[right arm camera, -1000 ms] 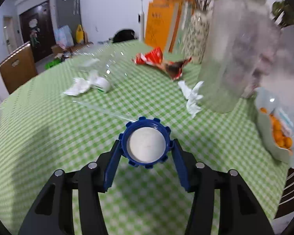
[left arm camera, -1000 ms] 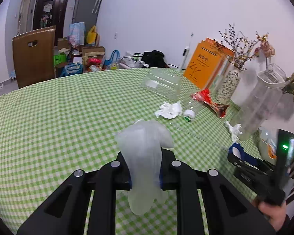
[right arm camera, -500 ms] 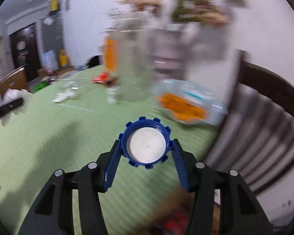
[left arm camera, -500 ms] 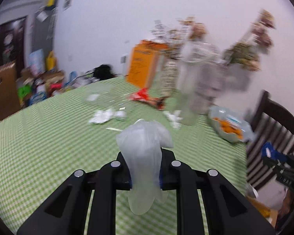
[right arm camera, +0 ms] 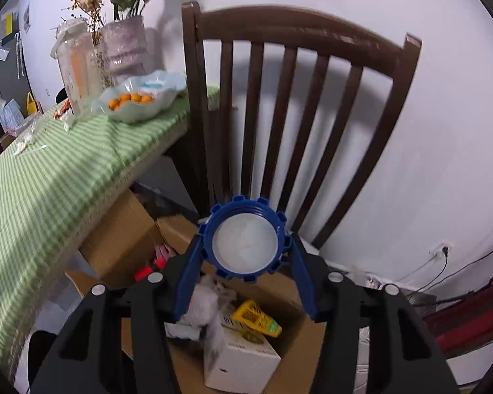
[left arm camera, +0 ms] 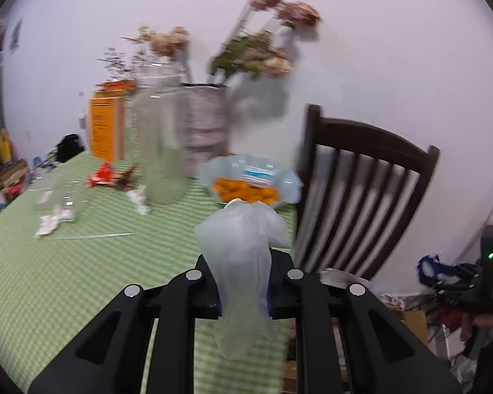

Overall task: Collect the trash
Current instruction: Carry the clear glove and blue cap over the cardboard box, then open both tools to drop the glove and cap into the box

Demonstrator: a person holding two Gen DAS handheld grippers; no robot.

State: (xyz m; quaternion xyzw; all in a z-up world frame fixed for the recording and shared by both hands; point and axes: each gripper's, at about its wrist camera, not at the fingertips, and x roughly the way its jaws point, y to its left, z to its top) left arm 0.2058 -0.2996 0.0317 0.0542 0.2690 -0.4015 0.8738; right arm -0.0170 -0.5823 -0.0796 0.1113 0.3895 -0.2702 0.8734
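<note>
**Both grippers swung from the counter toward the trash box**

Since the earlier frames both my views have swept off the scattered litter on the green-checked counter [left arm camera: 49,279] toward the dark wooden chair [right arm camera: 295,105] at its end. My right gripper [right arm camera: 245,246] holds a blue cap [right arm camera: 245,238] squeezed between its half-spread jaws, open face toward the camera. It hangs above an open cardboard box [right arm camera: 121,246] on the floor, which already holds packaging. The box lies directly below and slightly ahead of the cap, so I judge the drop needs little further travel. My left gripper [left arm camera: 243,282] is nearly closed on a crumpled translucent plastic bag [left arm camera: 241,262] and is over the counter's edge; the box is not in its view. The right hand is therefore nearer the box. White tissue scraps [left arm camera: 54,221] and a red wrapper [left arm camera: 110,175] remain on the counter.
</note>
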